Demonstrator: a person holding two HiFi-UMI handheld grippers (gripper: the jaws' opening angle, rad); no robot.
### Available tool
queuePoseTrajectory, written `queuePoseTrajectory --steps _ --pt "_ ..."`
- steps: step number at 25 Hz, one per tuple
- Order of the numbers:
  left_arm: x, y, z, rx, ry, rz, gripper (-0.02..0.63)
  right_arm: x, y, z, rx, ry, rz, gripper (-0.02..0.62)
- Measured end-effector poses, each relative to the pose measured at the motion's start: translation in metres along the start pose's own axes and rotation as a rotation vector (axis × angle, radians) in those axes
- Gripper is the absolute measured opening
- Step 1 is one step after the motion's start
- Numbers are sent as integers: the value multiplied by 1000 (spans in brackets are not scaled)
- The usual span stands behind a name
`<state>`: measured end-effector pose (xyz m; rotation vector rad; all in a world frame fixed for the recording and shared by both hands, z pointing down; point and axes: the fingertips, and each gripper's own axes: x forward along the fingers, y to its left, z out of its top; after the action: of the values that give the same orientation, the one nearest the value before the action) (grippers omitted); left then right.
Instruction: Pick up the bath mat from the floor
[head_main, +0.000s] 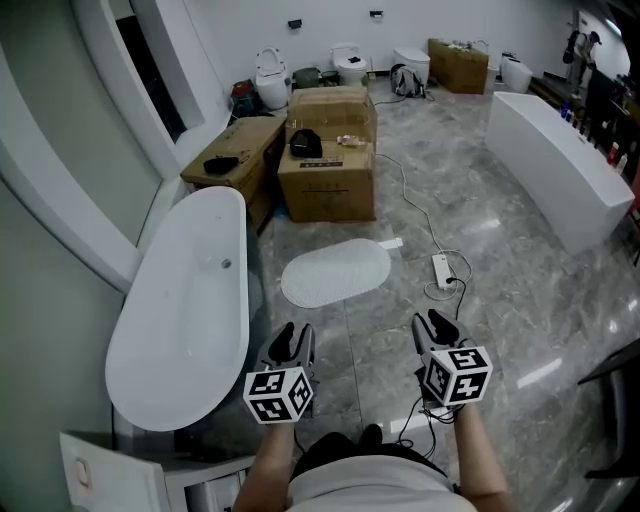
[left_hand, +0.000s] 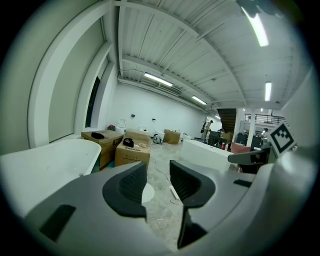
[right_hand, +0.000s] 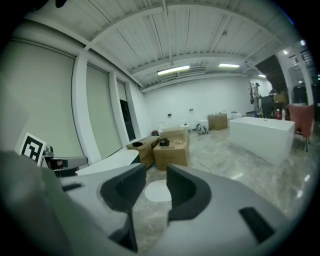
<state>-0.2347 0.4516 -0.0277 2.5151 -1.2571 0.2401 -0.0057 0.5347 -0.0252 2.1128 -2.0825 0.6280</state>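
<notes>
The white oval bath mat (head_main: 335, 273) lies flat on the grey marble floor, ahead of both grippers. My left gripper (head_main: 291, 343) hovers short of the mat's near left end, jaws open with nothing between them. My right gripper (head_main: 434, 330) hangs to the mat's near right, also open and empty. In the left gripper view only a sliver of the mat (left_hand: 148, 193) shows between the jaws of my left gripper (left_hand: 157, 184). The right gripper view shows the mat (right_hand: 158, 191) framed in the gap of my right gripper (right_hand: 155, 187).
A white freestanding bathtub (head_main: 180, 310) stands close on the left. Cardboard boxes (head_main: 328, 165) sit just beyond the mat. A power strip (head_main: 443, 270) with a white cable lies on the floor to the mat's right. A second white tub (head_main: 556, 165) stands far right.
</notes>
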Motion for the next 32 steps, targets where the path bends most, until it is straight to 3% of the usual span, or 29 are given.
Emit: queuePoseTrajectory --steps 5,14,21,32 --pt "3 -5 0 -13 -4 -3 164 2 -7 -3 8 15 8 133" --pt "39 5 -12 -22 65 2 198 33 -22 -10 81 50 18 133" --pt "122 44 -4 -46 92 8 206 103 -49 10 86 74 -16 133" --pt "269 126 42 -75 118 31 210 258 -88 57 126 157 -50 133"
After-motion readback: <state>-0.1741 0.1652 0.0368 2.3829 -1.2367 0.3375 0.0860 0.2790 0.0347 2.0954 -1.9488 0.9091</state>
